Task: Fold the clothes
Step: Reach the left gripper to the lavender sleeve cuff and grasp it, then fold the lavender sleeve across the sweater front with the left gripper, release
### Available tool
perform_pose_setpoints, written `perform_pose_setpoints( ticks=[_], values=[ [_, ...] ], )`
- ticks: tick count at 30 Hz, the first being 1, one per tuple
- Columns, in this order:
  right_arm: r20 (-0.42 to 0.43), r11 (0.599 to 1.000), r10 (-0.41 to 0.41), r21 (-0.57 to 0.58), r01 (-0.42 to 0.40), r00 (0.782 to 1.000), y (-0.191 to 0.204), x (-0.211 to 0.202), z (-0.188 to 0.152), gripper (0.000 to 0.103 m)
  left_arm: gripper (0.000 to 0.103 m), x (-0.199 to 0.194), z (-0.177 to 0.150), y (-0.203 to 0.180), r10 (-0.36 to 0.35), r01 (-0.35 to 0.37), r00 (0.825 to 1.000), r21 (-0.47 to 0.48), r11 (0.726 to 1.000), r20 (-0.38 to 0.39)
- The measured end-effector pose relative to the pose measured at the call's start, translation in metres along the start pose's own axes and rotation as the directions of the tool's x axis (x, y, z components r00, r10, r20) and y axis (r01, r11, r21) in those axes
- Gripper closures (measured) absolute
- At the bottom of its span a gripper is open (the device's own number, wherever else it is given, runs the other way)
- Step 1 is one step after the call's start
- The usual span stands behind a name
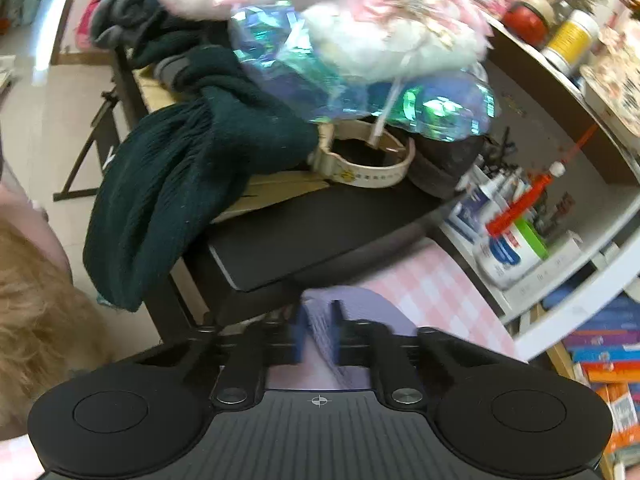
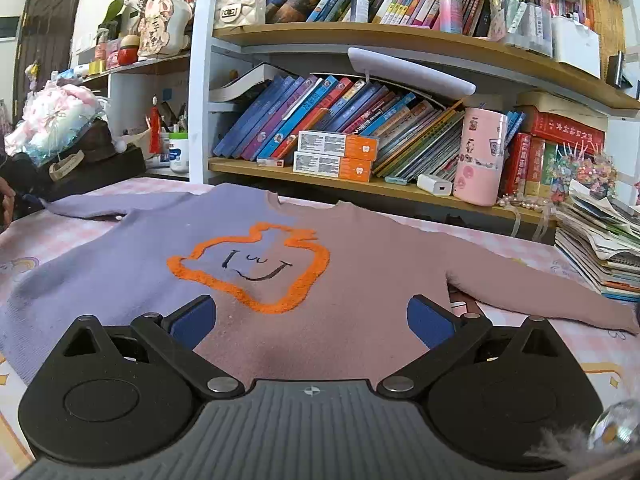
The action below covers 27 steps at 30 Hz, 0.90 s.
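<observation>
A sweater [image 2: 360, 280], purple on its left half and dusty pink on its right, lies flat and face up on a pink checked cloth [image 2: 24, 240]. An orange outline with a smiling face [image 2: 256, 268] marks its chest. My right gripper [image 2: 311, 320] hovers low over the sweater's lower front, open, with nothing between its blue pads. In the left wrist view my left gripper [image 1: 318, 334] is shut on a fold of the purple sleeve [image 1: 320, 320], pinched between the two blue pads. The sleeve end [image 2: 80, 206] stretches towards the far left.
A black stand [image 1: 304, 232] just beyond the left gripper carries a dark green knit [image 1: 180, 184], a plush bouquet [image 1: 360, 20] and a cream bowl [image 1: 364, 160]. Bookshelves [image 2: 360, 184] run along the back. A stack of magazines [image 2: 600, 248] sits at the right.
</observation>
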State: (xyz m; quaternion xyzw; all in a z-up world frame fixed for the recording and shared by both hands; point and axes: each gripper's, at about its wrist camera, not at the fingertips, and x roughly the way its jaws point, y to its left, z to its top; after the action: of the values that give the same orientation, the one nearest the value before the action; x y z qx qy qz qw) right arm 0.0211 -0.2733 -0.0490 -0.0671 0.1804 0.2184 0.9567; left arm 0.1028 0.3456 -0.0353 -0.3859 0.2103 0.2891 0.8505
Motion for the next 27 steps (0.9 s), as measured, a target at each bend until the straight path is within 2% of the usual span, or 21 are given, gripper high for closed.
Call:
perform_pose_setpoints(
  ticks=[4,7,9,12,15,17,19,23,27],
  values=[
    [0.007,1.0,-0.011,0.02,0.011,1.0,-0.005,-0.002,0.0,0.0,0.1,-0.01,0.0,-0.008,-0.025,0.024,1.0,0.031,0.999,0.018],
    [-0.021,0.999,-0.022,0.038,0.022,1.0,-0.014,-0.01,-0.004,0.0,0.1,-0.039,0.004,-0.038,-0.136,0.13,0.99,0.106,0.986,0.048],
    [-0.034,0.998,-0.044,0.046,0.046,0.998,-0.021,-0.016,-0.008,0.0,0.1,-0.062,0.007,-0.066,-0.22,0.208,0.974,0.172,0.963,0.056],
    [-0.067,0.997,-0.061,0.043,0.064,0.996,-0.031,-0.022,-0.012,0.0,0.1,-0.095,0.003,-0.122,-0.354,0.33,0.934,0.266,0.906,0.044],
    [-0.096,0.998,-0.057,0.025,0.06,0.994,-0.034,-0.021,-0.015,0.0,0.1,-0.124,-0.012,-0.183,-0.473,0.44,0.881,0.359,0.823,0.005],
    [-0.115,0.999,-0.051,0.012,0.052,0.992,-0.034,-0.019,-0.016,0.0,0.1,-0.134,-0.029,-0.222,-0.525,0.495,0.85,0.402,0.77,-0.041],
    [-0.116,0.999,-0.035,-0.001,0.035,0.993,-0.032,-0.019,-0.016,0.0,0.1,-0.137,-0.049,-0.256,-0.56,0.54,0.824,0.424,0.727,-0.089],
    [-0.133,0.999,-0.043,-0.022,0.041,0.99,-0.028,-0.016,-0.015,0.0,0.1,-0.131,-0.09,-0.312,-0.592,0.603,0.785,0.445,0.662,-0.182],
    [-0.135,0.999,-0.043,-0.02,0.041,0.99,-0.028,-0.015,-0.015,0.0,0.1,-0.121,-0.135,-0.343,-0.604,0.657,0.747,0.444,0.609,-0.276]
  ],
)
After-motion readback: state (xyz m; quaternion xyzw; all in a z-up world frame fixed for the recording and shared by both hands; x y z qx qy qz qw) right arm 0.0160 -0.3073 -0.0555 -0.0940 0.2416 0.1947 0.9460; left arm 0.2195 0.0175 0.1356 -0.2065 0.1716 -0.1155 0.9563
